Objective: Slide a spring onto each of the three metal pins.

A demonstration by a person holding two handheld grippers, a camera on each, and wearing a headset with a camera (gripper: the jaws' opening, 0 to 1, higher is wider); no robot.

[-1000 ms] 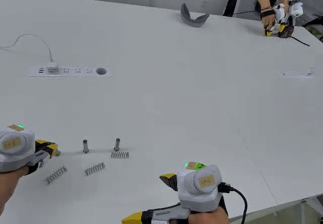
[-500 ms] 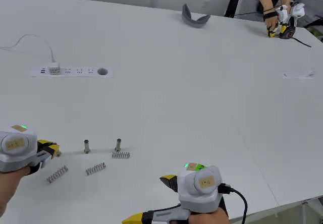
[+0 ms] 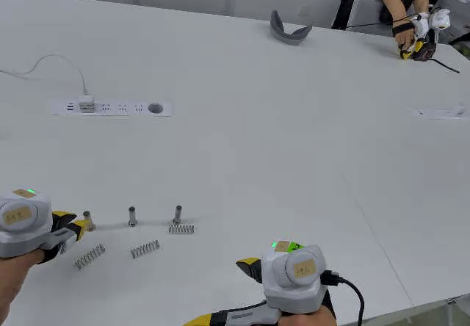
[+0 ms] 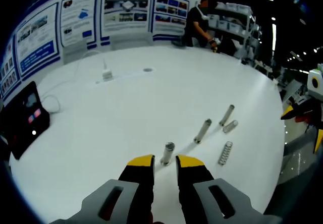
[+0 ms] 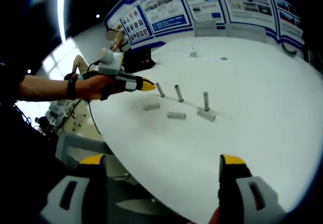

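Here the left claw point(image 4: 165, 164) points straight at the nearest pin point(image 4: 167, 153).

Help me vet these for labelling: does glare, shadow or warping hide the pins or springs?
Head view: even light, pins and springs small but sharp. Left gripper view: fisheye curves the table edge, pins clear. Right gripper view: glare upper left, springs legible.

Left gripper point(image 3: 76, 224) body partly beyond the head view's left edge; wall posters point(image 4: 123, 4) illegibly small.
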